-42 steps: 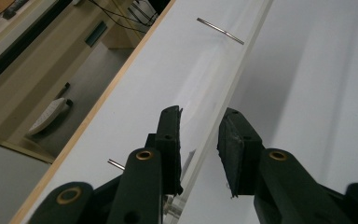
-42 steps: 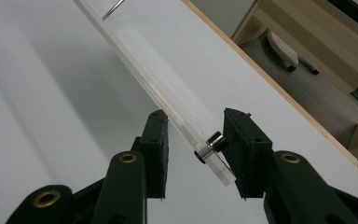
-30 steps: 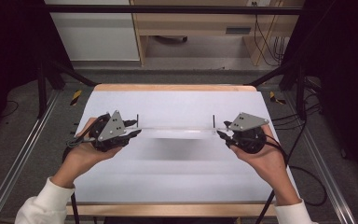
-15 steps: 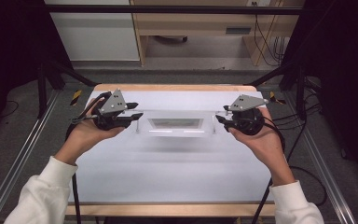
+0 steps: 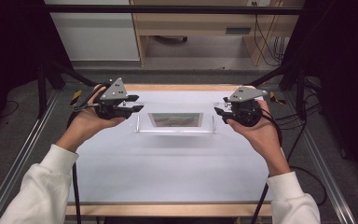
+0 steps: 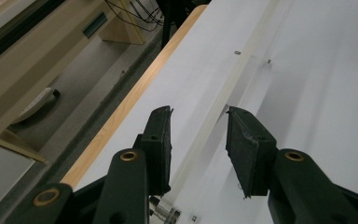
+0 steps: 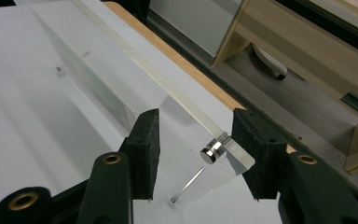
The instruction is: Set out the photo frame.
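Note:
A clear acrylic photo frame with a picture in its middle stands upright on the white table, near the far edge. My left gripper is at its left end. In the left gripper view the frame's top edge runs between the jaws of the left gripper, with a gap on both sides. My right gripper is at the right end. There the frame's corner and its metal standoff sit between the pads of the right gripper, untouched. Both grippers' jaws have just been opening.
The table's wooden far edge lies just behind the frame. Yellow-handled tools rest off the table at the left and right. Cables trail on the floor at the right. A cabinet stands beyond.
Both hands carried the frame from mid-table toward the far edge and set it upright, so the picture now faces the high view. Both pairs of jaws have widened off it.

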A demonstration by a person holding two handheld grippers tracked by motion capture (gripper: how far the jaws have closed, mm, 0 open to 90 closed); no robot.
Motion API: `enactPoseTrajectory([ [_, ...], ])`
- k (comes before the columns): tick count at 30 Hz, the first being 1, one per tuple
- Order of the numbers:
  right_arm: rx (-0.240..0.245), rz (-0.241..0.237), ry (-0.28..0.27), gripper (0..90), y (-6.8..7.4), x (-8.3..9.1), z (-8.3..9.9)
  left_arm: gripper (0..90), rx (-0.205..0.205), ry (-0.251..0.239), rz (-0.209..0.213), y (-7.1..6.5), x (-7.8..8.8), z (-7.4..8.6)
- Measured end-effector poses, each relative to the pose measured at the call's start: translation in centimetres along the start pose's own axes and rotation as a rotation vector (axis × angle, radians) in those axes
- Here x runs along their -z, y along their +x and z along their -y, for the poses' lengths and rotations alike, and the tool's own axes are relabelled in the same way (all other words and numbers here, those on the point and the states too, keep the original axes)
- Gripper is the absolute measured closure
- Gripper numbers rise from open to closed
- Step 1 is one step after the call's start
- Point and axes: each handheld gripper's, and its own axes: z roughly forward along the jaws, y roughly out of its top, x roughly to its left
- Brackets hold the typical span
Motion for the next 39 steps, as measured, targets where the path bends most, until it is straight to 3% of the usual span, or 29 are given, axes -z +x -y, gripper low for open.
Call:
enactPoseTrajectory([
  [8,-0.012,0.004,0.003,52.2,-0.7,-0.7,-0.5,57.9,0.021,-0.003,-0.009,0.9,-0.5,-0.2],
  [14,-0.009,-0.002,0.005,52.1,-1.1,-0.9,-0.6,53.2,0.084,-0.037,-0.005,1.3,-0.6,-0.2],
  [18,-0.008,-0.002,0.012,52.0,-1.2,-1.0,-0.8,50.7,0.095,-0.043,-0.018,1.4,-0.6,-0.3],
  [22,-0.008,-0.004,0.014,51.9,-1.4,-1.2,-0.9,45.6,0.101,-0.098,-0.043,1.4,-0.1,-0.6],
  [25,-0.01,-0.001,0.017,51.6,-1.5,-1.3,-1.0,40.2,0.128,-0.136,-0.067,1.5,0.6,-0.8],
  [30,-0.014,0.002,0.017,51.2,-1.9,-1.7,-1.2,31.7,0.165,-0.179,-0.14,1.0,2.1,-0.8],
  [34,-0.026,0.008,0.02,50.4,-2.3,-2.1,-1.5,23.3,0.218,-0.215,-0.209,0.4,3.8,-0.1],
  [39,-0.055,0.003,0.014,49.4,-2.9,-2.7,-1.7,20.7,0.262,-0.231,-0.23,-1.1,5.3,1.9],
])
